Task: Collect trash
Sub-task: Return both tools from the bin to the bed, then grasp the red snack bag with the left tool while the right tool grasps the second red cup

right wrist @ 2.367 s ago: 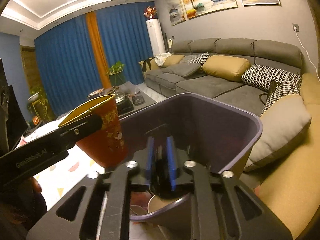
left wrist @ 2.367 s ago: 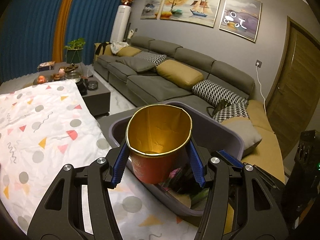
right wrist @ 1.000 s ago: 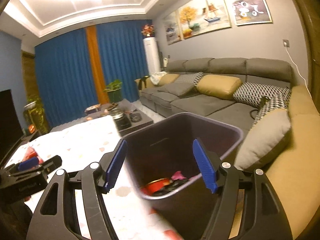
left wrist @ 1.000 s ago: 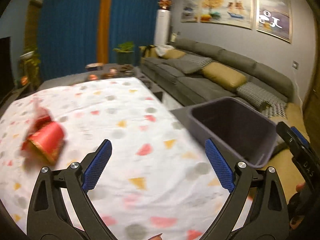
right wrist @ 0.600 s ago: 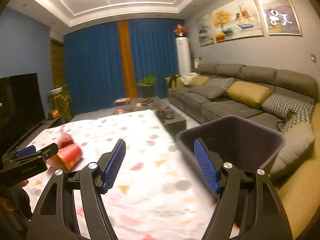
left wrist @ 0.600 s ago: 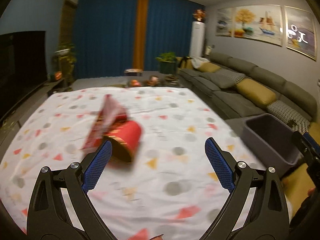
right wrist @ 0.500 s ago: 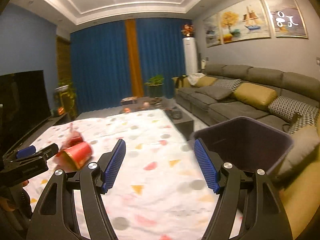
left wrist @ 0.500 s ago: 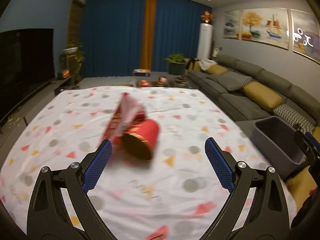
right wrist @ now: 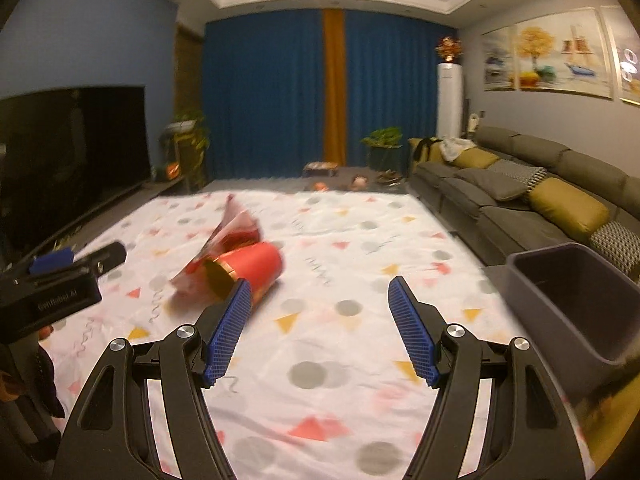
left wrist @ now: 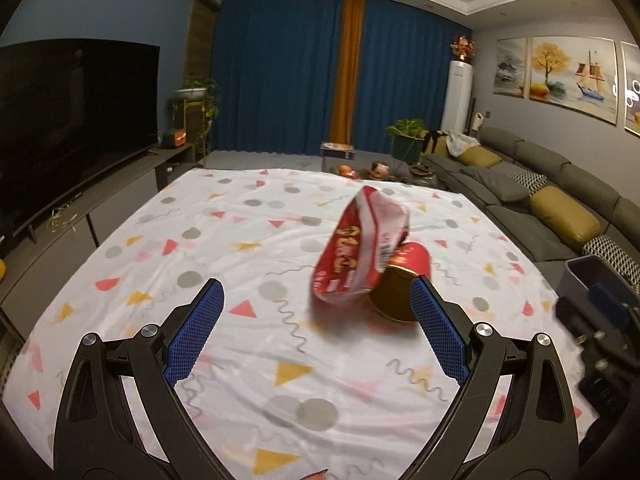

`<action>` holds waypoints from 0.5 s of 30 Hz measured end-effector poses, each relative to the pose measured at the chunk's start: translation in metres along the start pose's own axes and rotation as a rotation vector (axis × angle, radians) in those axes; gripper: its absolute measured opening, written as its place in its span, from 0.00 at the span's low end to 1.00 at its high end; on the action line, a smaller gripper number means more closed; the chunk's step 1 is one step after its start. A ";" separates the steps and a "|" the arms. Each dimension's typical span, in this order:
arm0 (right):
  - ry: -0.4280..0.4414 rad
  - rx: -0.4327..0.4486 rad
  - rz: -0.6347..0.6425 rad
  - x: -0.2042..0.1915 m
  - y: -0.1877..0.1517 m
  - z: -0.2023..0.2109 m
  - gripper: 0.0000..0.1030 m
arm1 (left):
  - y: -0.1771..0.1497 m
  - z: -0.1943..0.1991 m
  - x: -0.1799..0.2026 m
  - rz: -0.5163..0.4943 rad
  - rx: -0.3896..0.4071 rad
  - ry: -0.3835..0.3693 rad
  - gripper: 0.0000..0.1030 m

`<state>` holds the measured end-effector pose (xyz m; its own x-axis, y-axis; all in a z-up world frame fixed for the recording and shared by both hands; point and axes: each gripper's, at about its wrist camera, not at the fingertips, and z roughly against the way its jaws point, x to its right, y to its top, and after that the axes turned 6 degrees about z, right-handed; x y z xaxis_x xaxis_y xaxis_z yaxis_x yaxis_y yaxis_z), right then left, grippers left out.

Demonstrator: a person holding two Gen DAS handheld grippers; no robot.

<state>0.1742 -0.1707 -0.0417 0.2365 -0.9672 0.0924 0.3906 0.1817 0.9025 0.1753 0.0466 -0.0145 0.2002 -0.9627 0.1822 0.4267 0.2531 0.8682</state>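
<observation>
Both your grippers are spread wide and hold nothing: the left gripper and right gripper hang over the patterned cloth. Still to collect are a red wrapper leaning on a red cup that lies on its side, touching, ahead of the left gripper. The bin sits off the cloth's right edge, contents not visible, so judge the job unfinished with two pieces left.
</observation>
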 end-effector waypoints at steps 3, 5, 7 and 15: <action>0.030 -0.040 0.033 -0.021 -0.001 -0.021 0.68 | 0.004 -0.006 -0.006 0.005 0.006 0.013 0.90; 0.050 -0.069 0.043 -0.031 0.003 -0.038 0.67 | 0.007 -0.011 -0.010 0.017 0.011 0.016 0.90; 0.054 -0.094 0.058 -0.039 0.003 -0.050 0.64 | 0.012 -0.017 -0.014 0.027 0.013 0.014 0.90; 0.083 -0.192 0.136 -0.069 0.006 -0.097 0.55 | 0.012 -0.037 -0.024 0.027 -0.011 -0.014 0.90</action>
<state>0.2467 -0.0852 -0.0835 0.3673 -0.9152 0.1659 0.5099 0.3473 0.7870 0.2079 0.0768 -0.0253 0.1997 -0.9567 0.2120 0.4313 0.2801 0.8576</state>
